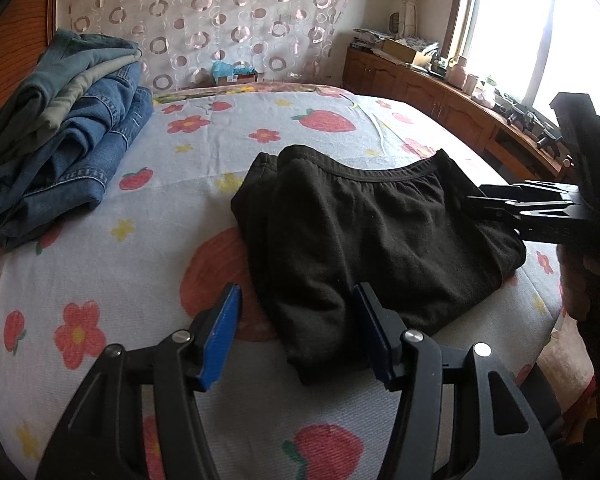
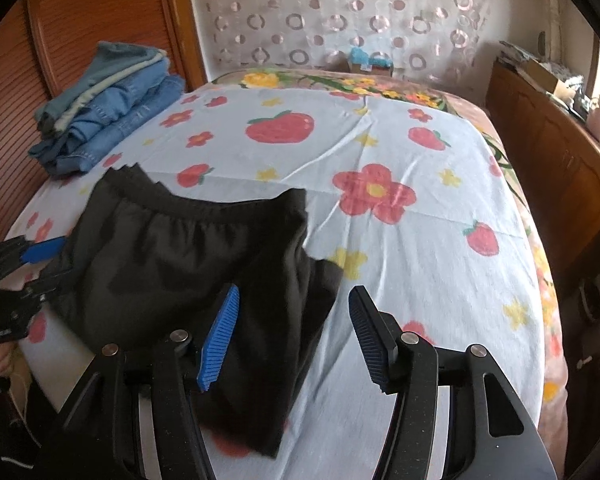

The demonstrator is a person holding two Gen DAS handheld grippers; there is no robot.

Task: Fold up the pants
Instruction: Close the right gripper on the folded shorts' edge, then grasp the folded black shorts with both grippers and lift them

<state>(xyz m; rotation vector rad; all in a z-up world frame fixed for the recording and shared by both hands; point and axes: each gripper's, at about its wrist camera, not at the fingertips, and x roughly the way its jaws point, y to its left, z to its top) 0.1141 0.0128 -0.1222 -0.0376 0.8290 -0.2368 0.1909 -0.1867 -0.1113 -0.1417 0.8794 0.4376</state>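
Black pants (image 1: 380,232) (image 2: 172,256) lie folded into a compact bundle on the strawberry-print bedsheet (image 1: 140,260) (image 2: 420,240), elastic waistband toward the far side. My left gripper (image 1: 297,288) is open at the bundle's near left corner; the cloth lies between its blue pads (image 1: 220,332) without being pinched. It also shows at the left edge of the right wrist view as the left gripper (image 2: 56,264). My right gripper (image 2: 295,289) is open over the bundle's near right edge, with its right finger over bare sheet. In the left wrist view the right gripper (image 1: 474,194) reaches in from the right.
A stack of folded jeans and grey-green trousers (image 1: 68,128) (image 2: 108,108) sits at the bed's far left corner by a wooden panel (image 2: 80,20). A wooden cabinet (image 1: 420,88) (image 2: 560,160) with clutter runs along the right under a window (image 1: 540,20). A small box (image 1: 236,74) stands beyond the bed.
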